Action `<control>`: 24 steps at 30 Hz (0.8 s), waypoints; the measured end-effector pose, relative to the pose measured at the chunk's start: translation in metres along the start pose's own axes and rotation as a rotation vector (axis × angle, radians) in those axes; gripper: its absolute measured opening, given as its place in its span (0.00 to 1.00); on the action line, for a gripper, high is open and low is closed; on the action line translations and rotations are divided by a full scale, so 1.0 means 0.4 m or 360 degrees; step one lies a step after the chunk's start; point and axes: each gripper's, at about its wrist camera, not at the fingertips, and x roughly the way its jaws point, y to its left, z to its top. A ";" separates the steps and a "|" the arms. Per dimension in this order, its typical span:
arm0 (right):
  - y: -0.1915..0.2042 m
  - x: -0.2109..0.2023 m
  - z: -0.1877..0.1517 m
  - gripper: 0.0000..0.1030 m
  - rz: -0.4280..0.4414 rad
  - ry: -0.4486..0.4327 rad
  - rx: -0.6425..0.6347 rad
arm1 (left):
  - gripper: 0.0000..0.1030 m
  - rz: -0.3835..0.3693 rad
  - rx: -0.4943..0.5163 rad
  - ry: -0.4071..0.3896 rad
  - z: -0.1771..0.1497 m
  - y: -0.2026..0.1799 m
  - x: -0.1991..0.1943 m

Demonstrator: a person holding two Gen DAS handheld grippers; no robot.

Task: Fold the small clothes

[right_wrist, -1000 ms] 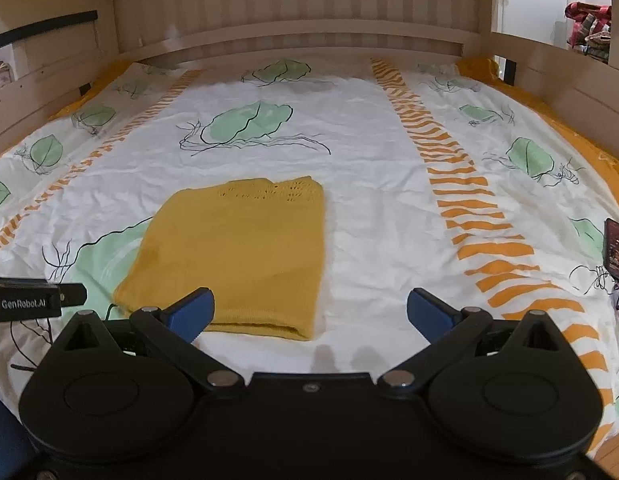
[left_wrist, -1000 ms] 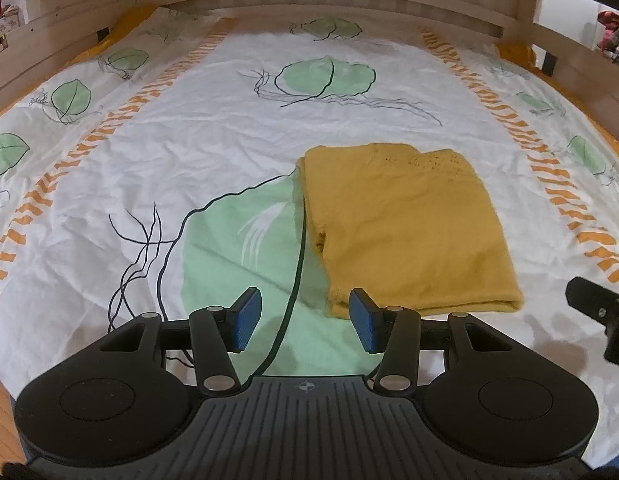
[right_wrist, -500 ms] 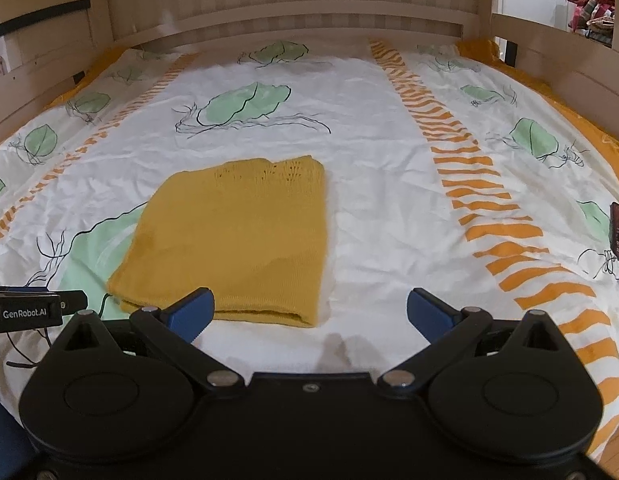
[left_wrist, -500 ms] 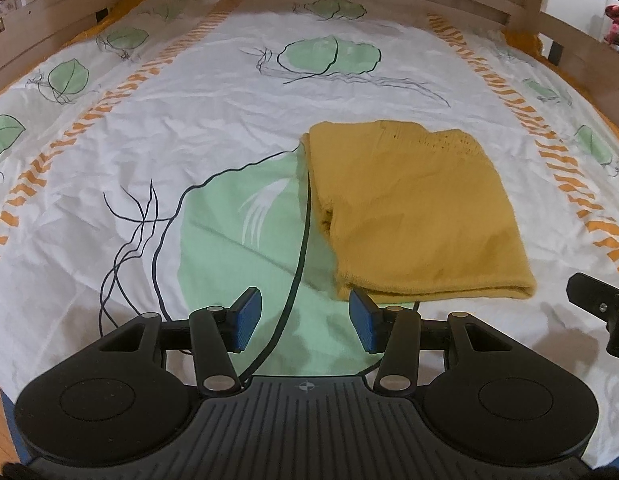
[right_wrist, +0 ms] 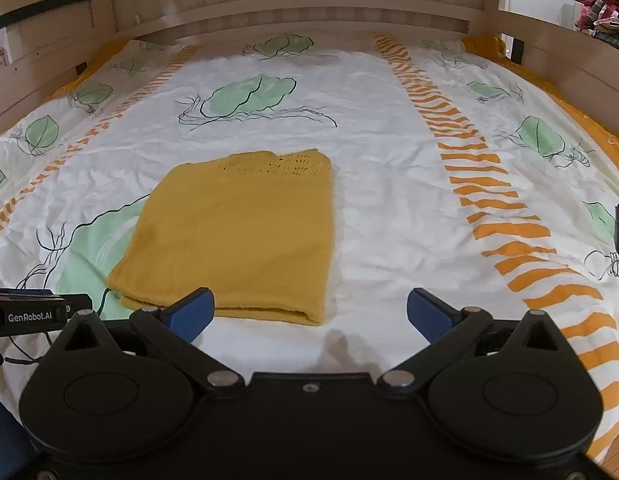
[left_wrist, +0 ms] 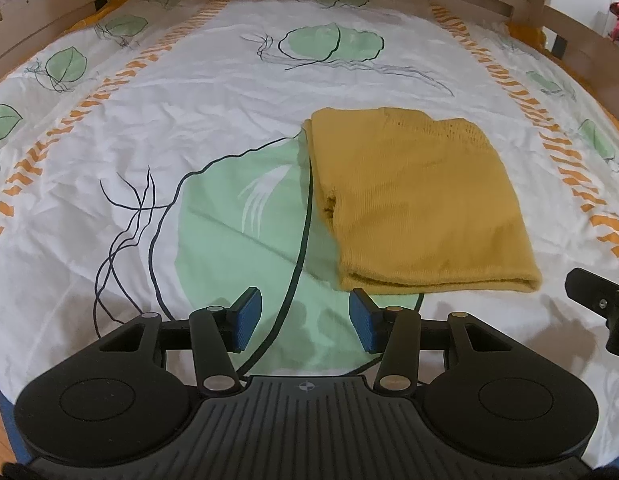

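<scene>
The bed, under a white cotton sheet printed with green leaves and orange stripes (right_wrist: 381, 128), carries everything. On it lies the mustard-yellow knitted garment, folded into a rough rectangle (right_wrist: 237, 236), flat, with its long axis running from 6 to 12 o'clock away from both cameras, the openwork band at the far end and a thick folded edge at the near end.

In the left wrist view the garment (left_wrist: 421, 208) sits at about 1 o'clock from the left gripper (left_wrist: 305, 322), its near left corner just beyond the right pad. The jaws stand partly spread, with nothing between them.

In the right wrist view the same near edge lies at about 11 o'clock from the right gripper (right_wrist: 309, 314), whose jaws are spread wide and empty, the left pad overlapping the edge in the view.

Each gripper looks about equally near its own corner, so the next fold probably starts from that near edge.
</scene>
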 end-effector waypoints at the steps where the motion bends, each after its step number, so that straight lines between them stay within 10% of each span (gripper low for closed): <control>1: 0.000 0.000 0.000 0.99 0.0001 0.0001 0.0001 | 0.46 -0.0001 0.0000 0.0003 0.001 0.000 0.001; 24: -0.003 0.012 -0.001 0.99 0.0002 0.0017 0.0012 | 0.46 -0.0003 0.0010 0.0022 0.001 -0.005 0.007</control>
